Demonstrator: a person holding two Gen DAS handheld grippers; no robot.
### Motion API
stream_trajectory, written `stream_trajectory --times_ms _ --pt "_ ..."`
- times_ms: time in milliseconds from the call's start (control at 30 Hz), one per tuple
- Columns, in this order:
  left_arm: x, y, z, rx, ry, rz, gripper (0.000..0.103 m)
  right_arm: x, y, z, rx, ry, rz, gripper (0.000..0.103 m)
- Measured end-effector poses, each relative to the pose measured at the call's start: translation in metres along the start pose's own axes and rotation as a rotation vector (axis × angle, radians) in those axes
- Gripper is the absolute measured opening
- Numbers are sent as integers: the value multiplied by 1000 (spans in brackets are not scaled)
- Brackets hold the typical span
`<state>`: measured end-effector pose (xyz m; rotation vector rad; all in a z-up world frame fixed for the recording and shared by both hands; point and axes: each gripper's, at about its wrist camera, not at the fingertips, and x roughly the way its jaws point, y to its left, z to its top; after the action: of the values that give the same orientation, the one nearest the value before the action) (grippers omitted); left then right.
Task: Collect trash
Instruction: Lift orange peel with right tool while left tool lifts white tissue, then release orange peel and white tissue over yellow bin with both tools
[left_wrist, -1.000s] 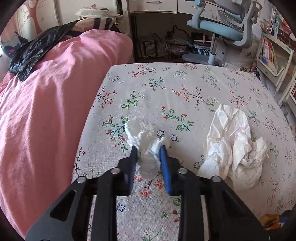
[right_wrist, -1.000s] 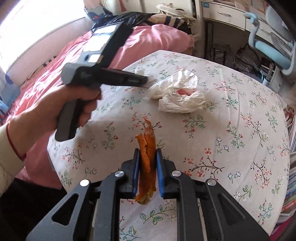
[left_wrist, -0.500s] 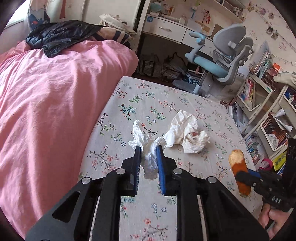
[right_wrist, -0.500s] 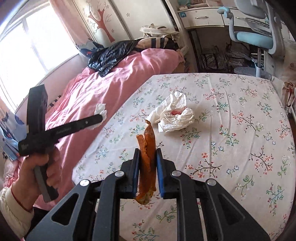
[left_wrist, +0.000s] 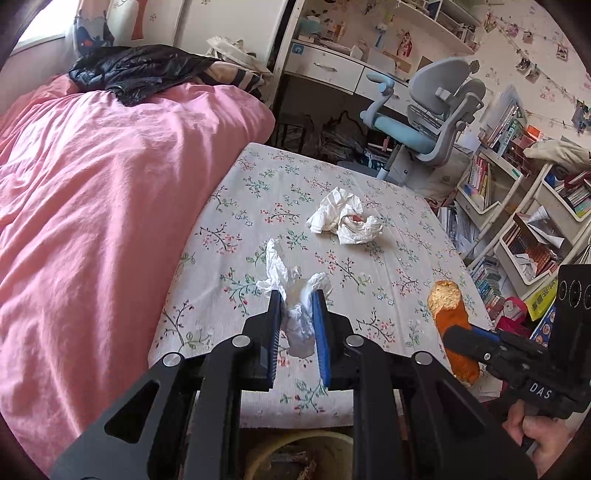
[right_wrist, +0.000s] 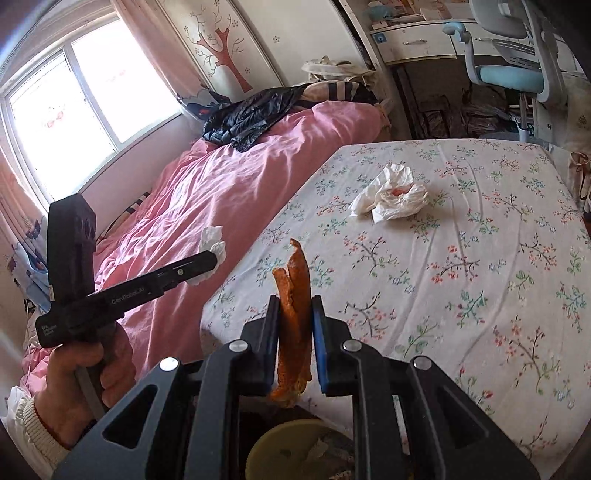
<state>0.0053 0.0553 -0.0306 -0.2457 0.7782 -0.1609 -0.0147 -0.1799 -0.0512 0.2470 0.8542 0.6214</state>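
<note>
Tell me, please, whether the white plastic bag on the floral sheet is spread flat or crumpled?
Crumpled: the white plastic bag lies bunched in wrinkled folds on the floral sheet.

Crumpled wrapper (left_wrist: 343, 221) lies mid-tablecloth (left_wrist: 388, 266) — bed (left_wrist: 110, 184) left, chair (left_wrist: 424, 122) behind.
</note>
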Motion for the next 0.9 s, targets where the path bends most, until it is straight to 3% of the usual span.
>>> stream_trajectory --times_ms 200,433,500,533,567,733,900 --pt "-12 -2 -19 8 13 2 16 2 26 -38 -32 59 9 18" --pt "-20 -8 -37 23 32 -6 16 16 51 -93 -78 203 -5 20" --pt "-22 -12 -45 32 40 -9 16 20 51 -106 -73 253 -24 28" --pt "-23 -14 -49 36 44 -10 16 20 51 -109 -71 255 -34 43" --pt "-23 -15 -52 39 47 -11 16 16 50 -110 -69 242 -48 49" --pt "-26 -21 -71 54 86 -11 16 -18 47 -93 -47 76 -102 53" --pt "-26 -32 -101 82 171 -17 17 -58 59 -68 -117 -116 -197 76"
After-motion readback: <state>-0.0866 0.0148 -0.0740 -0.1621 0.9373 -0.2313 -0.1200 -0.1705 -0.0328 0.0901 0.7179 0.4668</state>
